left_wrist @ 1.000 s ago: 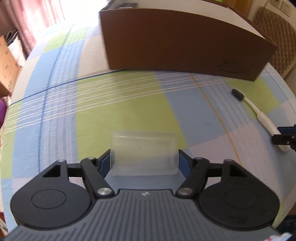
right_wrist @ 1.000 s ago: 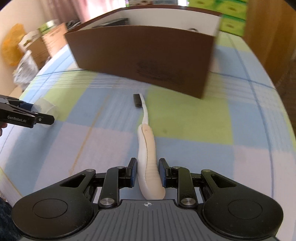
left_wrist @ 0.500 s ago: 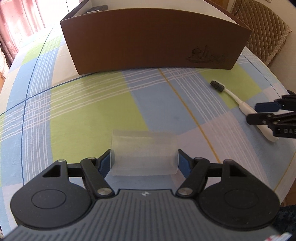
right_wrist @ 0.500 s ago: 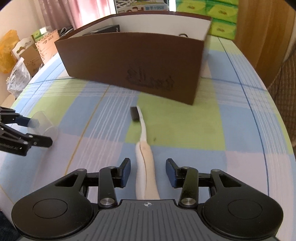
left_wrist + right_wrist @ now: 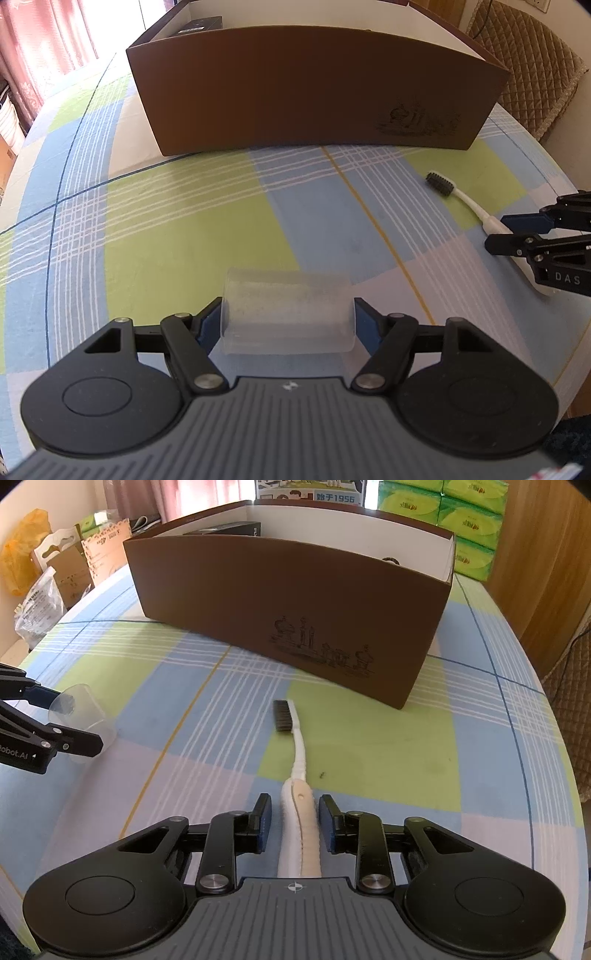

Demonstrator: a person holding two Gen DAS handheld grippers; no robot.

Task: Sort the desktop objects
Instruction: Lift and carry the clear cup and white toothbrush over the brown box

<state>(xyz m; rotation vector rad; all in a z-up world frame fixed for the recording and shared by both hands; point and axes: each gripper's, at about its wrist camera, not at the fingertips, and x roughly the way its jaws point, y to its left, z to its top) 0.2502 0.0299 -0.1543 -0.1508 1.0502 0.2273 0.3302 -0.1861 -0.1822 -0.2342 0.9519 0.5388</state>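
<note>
A: Two claws, two stories. The right claw [image 5: 294,821] gripped the toothbrush [image 5: 297,823] handle a second ago; now its jaws stand spread, a gap showing on each side of the handle, which lies flat on the table [image 5: 369,746] between them.

B: So the brush is let go?

A: Released, or re-gripping, I judge. It is not yet in the brown box [image 5: 288,616]; its dark bristle head points toward the box's near wall, apart from it. That piece of sorting still lies ahead.

B: And the other side?

A: The left claw [image 5: 288,325] stays as it was: jaws against both ends of the clear plastic cup [image 5: 287,312], which lies on its side between the blue pads. Whether it squeezes hard or just touches I cannot tell, but the cup is held. The view has drawn nearer the box front, so the cup seems headed there.

B: Any writing?

A: "DAS" in pale letters on the right claw's arm, seen from the left camera. "Robot.AI", the start cut off, on the left claw's arm in the right view. The box front carries an engraved skyline drawing, no legible words. Behind it a printed carton [image 5: 310,489] reads "1956" after some Chinese characters. Green tissue packs [image 5: 469,524] have print too small to read.
</note>
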